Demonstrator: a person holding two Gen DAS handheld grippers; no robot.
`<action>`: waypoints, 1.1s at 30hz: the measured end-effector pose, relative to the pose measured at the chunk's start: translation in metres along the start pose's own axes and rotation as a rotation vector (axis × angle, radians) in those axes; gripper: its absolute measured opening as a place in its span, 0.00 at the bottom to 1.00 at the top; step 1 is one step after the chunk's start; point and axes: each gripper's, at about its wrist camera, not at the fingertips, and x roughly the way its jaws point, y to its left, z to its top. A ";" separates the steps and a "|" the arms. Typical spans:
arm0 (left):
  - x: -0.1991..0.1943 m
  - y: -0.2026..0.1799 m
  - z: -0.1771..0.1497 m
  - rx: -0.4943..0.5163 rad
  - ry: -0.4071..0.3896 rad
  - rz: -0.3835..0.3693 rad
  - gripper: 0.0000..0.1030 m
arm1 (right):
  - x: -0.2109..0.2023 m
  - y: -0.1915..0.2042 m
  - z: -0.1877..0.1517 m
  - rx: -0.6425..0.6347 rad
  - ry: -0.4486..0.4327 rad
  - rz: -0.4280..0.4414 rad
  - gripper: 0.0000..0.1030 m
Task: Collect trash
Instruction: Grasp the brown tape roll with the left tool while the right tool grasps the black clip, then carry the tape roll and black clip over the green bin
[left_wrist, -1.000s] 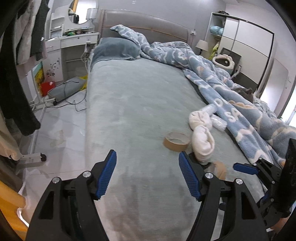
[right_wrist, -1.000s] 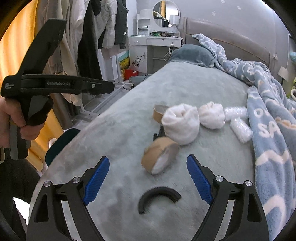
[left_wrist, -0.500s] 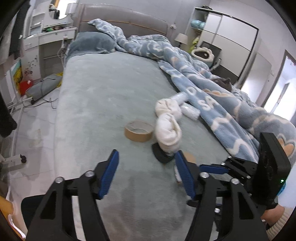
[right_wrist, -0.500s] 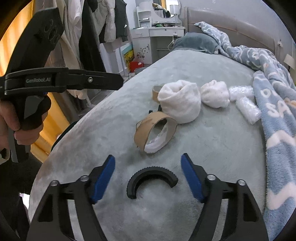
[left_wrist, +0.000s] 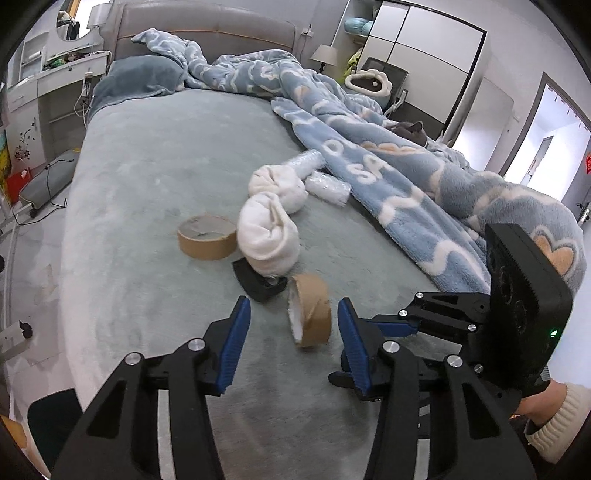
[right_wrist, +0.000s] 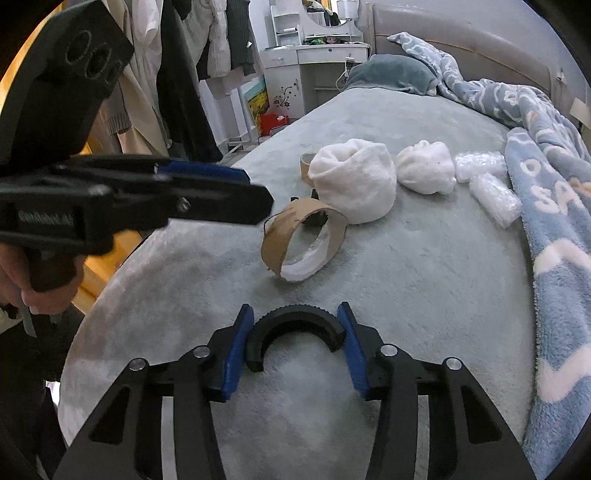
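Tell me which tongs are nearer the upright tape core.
Left. The left tongs straddle the tape core, jaws closing, pads not yet touching it. The right tongs sit short of it, jaws closing with a black half-ring between them.

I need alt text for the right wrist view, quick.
The right hand-held gripper is closing on a black half-ring on the grey bed, pads at both ends. Beyond stands an empty tape roll, with the left hand-held gripper reaching toward it.

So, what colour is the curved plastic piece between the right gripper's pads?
Black curved piece; the right wrist view shows it best.
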 end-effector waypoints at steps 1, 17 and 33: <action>0.002 -0.001 0.000 0.001 0.002 -0.003 0.51 | -0.003 -0.001 -0.001 0.002 -0.005 -0.008 0.45; 0.029 -0.021 -0.007 0.003 0.021 0.035 0.47 | -0.039 -0.044 -0.016 0.107 -0.068 -0.141 0.45; 0.062 -0.016 -0.003 -0.088 0.026 0.091 0.30 | -0.063 -0.068 -0.033 0.155 -0.092 -0.135 0.45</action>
